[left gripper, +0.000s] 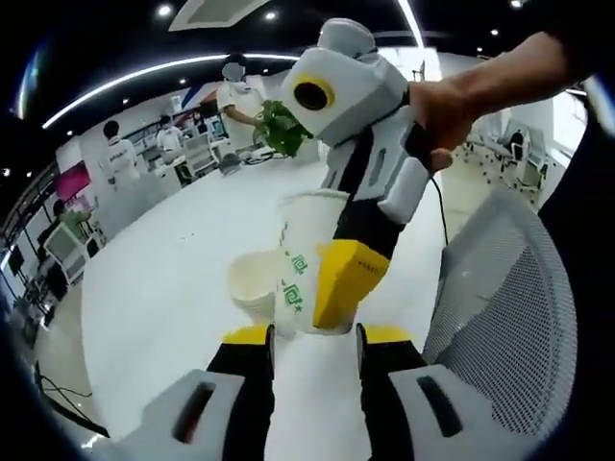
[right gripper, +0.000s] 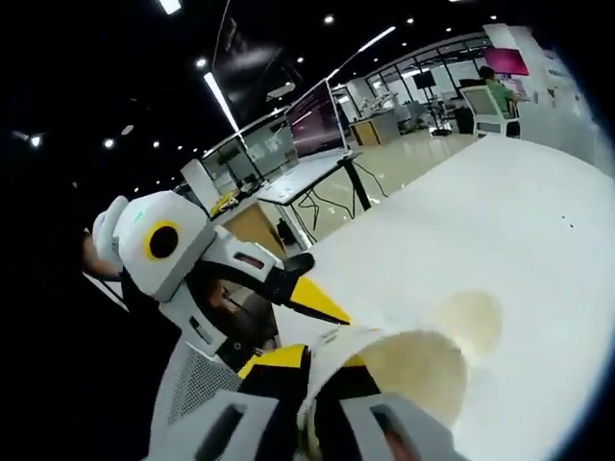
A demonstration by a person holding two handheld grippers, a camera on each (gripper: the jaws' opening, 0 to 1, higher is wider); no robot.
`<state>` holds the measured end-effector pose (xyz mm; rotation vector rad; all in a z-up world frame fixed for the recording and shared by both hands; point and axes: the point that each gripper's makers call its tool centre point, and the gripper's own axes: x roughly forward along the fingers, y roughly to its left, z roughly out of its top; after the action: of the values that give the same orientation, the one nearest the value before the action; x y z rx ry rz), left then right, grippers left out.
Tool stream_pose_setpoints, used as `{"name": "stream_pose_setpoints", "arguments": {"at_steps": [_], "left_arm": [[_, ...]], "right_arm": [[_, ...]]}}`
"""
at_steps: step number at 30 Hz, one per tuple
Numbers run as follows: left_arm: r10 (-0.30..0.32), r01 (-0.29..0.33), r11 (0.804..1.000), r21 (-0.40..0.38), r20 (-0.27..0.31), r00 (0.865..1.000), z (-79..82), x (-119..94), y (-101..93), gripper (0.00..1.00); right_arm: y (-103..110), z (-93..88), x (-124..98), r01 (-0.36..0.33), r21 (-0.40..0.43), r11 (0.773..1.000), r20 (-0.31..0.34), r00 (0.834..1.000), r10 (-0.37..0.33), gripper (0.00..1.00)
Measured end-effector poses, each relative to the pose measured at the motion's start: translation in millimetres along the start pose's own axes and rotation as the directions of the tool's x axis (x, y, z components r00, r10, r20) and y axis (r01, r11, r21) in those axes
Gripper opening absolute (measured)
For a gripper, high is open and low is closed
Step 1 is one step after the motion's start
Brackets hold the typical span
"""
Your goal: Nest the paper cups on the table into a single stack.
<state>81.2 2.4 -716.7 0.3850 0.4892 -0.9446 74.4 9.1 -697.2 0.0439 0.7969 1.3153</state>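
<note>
upright printed cup [left gripper: 306,259], 2nd cup [left gripper: 254,283] beside (plain)

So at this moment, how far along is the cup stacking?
Nothing looks nested yet. In hand: the right gripper is shut on the rim of an upright paper cup with green print, holding it beside a second cup that stands open-mouthed on the white table. The left gripper is open just short of them. Left to do: seat one cup inside the other.
</note>
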Motion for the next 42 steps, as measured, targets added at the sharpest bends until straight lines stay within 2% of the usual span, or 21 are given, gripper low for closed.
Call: {"name": "stream_pose_setpoints", "arguments": {"at_steps": [5, 8, 13, 17, 19, 22, 27, 29, 30, 32, 33, 39, 42], "left_arm": [[0.034, -0.034, 0.997, -0.072, -0.004, 0.999, -10.6, -6, 5.6, 0.4], [0.047, -0.048, 0.993, -0.108, -0.008, 0.999, -15.8, -9, 6.6, 0.41], [0.074, -0.076, 0.985, -0.157, -0.015, 0.997, -24.2, -14, 10.1, 0.41], [0.095, -0.097, 0.974, -0.203, -0.021, 0.995, -36.4, -14, 17.0, 0.42], [0.109, -0.11, 0.967, -0.23, -0.02, 0.994, -34.8, -18, 15.5, 0.42], [0.13, -0.13, 0.955, -0.266, -0.018, 0.991, -45.1, -18, 22.6, 0.43], [0.152, -0.151, 0.938, -0.312, -0.019, 0.988, -49.4, -22, 26.0, 0.47], [0.16, -0.158, 0.933, -0.324, -0.02, 0.987, -51.5, -22, 28.0, 0.47], [0.163, -0.16, 0.93, -0.329, -0.018, 0.986, -50.9, -22, 27.5, 0.47], [0.168, -0.164, 0.926, -0.341, -0.015, 0.986, -52.6, -21, 28.4, 0.47], [0.168, -0.163, 0.924, -0.346, -0.016, 0.986, -53.9, -20, 28.0, 0.47], [0.166, -0.162, 0.92, -0.356, -0.019, 0.986, -56.0, -17, 23.7, 0.47], [0.166, -0.162, 0.919, -0.36, -0.018, 0.986, -54.7, -17, 22.2, 0.47]], "right_arm": [[-15, 9.9, -12, 0.048, -0.007, 0.999, 0.021, 0.999, -0.048, 0.0], [-25, 13.1, -16, 0.078, -0.028, 0.997, 0.01, 0.997, -0.078, 0.0], [-38, 17.7, -17, 0.127, -0.08, 0.989, -0.037, 0.991, -0.13, 0.0], [-47, 17.6, -15, 0.135, -0.131, 0.982, -0.094, 0.984, -0.148, 0.0], [-49, 17.5, -14, 0.142, -0.149, 0.979, -0.115, 0.98, -0.16, 0.0], [-57, 16.1, -11, 0.146, -0.169, 0.975, -0.154, 0.973, -0.172, 0.0], [-64, 10.4, -8, 0.146, -0.23, 0.962, -0.232, 0.952, -0.2, 0.0], [-66, 8.2, -6, 0.143, -0.264, 0.954, -0.261, 0.942, -0.213, 0.0], [-70, 6.1, -6, 0.144, -0.301, 0.943, -0.28, 0.932, -0.232, 0.0], [-72, 1.7, -4, 0.135, -0.321, 0.937, -0.303, 0.923, -0.237, 0.0], [-81, -0.7, 1, 0.13, -0.327, 0.936, -0.32, 0.917, -0.239, 0.0], [-84, -2.8, 2, 0.124, -0.401, 0.908, -0.363, 0.888, -0.282, 0.0], [-87, -5.5, 2, 0.12, -0.412, 0.904, -0.381, 0.878, -0.29, 0.0]]}}
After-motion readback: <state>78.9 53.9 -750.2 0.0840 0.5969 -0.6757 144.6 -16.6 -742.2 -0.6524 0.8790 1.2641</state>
